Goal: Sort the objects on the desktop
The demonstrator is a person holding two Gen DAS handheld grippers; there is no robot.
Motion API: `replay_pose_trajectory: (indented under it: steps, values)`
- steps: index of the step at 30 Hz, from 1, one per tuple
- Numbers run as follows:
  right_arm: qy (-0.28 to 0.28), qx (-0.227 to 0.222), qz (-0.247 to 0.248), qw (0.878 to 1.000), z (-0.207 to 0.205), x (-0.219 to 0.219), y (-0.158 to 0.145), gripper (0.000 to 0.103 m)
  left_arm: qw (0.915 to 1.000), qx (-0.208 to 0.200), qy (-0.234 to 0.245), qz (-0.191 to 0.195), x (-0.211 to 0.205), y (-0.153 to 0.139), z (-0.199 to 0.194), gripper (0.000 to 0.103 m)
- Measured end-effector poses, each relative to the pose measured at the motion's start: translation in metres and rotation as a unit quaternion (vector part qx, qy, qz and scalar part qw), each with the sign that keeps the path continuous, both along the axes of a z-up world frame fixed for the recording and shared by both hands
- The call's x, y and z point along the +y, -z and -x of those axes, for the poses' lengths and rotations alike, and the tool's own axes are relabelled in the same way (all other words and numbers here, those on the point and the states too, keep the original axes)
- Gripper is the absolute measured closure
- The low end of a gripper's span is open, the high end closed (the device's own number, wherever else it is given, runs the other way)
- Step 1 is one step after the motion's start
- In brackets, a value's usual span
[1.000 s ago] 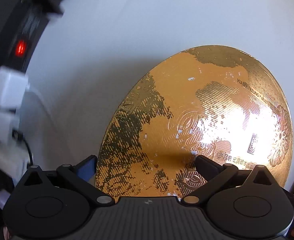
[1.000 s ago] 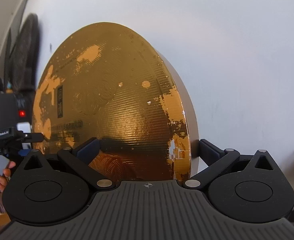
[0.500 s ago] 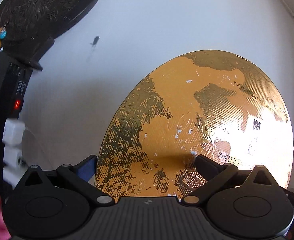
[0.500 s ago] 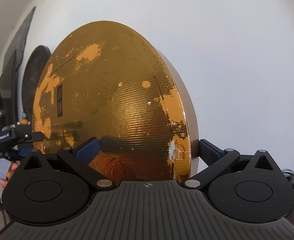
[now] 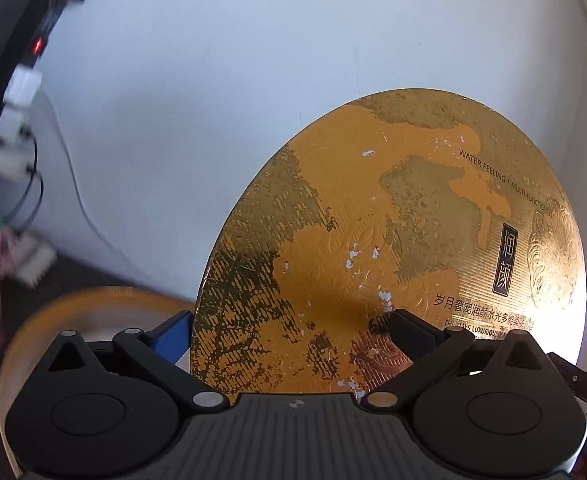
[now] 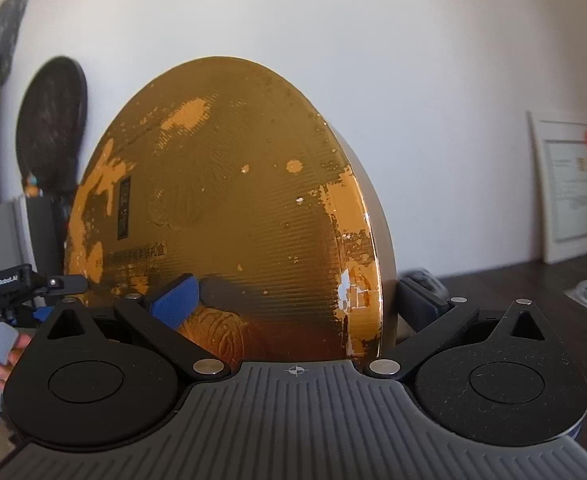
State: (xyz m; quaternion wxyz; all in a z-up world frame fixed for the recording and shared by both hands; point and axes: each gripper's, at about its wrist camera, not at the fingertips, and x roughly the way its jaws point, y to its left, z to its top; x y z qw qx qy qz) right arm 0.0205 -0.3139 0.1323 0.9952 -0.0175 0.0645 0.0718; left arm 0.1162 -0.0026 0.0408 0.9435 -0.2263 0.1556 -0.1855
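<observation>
Where the left gripper [image 5: 291,330] clamps its two black fingers, one blue-padded, across the lower edge, a round gold-foil box lid [image 5: 389,240] with worn orange patches and black Chinese and English lettering stands on edge, held clear of the surfaces below. The right gripper [image 6: 299,294] grips the same lid [image 6: 221,208] at its opposite edge, blue pad on the gold face, the other finger behind the pale rim. Lid: upright, slightly tilted, in front of a white wall [image 5: 253,80]. Low at left in the left wrist view: a blurred round orange-rimmed box base [image 5: 93,308] on a dark surface, white cables [image 5: 73,184], white plugs in a black power strip with a red light [image 5: 37,45]. In the right wrist view: a dark round disc [image 6: 53,128] against the wall at left; a white-framed certificate [image 6: 573,188] leaning on the wall at right, on a dark wooden desktop [image 6: 533,280]; the person's fingers [image 6: 9,360] at the left edge.
</observation>
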Motion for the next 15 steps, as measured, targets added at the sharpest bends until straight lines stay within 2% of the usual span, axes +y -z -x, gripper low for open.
replay_pose_trajectory:
  steps: [5,10,13,15]
  values:
    - [0.023,0.030,0.004,0.999,0.027,-0.002,-0.001,0.000,0.9995,0.029,0.011,0.006,-0.007,0.013,0.015,0.001]
    - [0.029,0.045,0.008,0.999,0.030,-0.010,-0.004,0.000,0.9999,0.012,0.010,0.000,-0.006,0.011,0.032,0.000]
    - [0.025,0.050,0.001,0.998,0.029,-0.008,0.003,0.000,0.9999,0.010,0.006,-0.003,0.016,-0.001,0.011,0.001]
    - [0.023,0.049,-0.004,0.999,0.032,-0.005,0.004,0.000,0.9999,0.011,0.002,-0.007,0.015,-0.004,0.017,0.001]
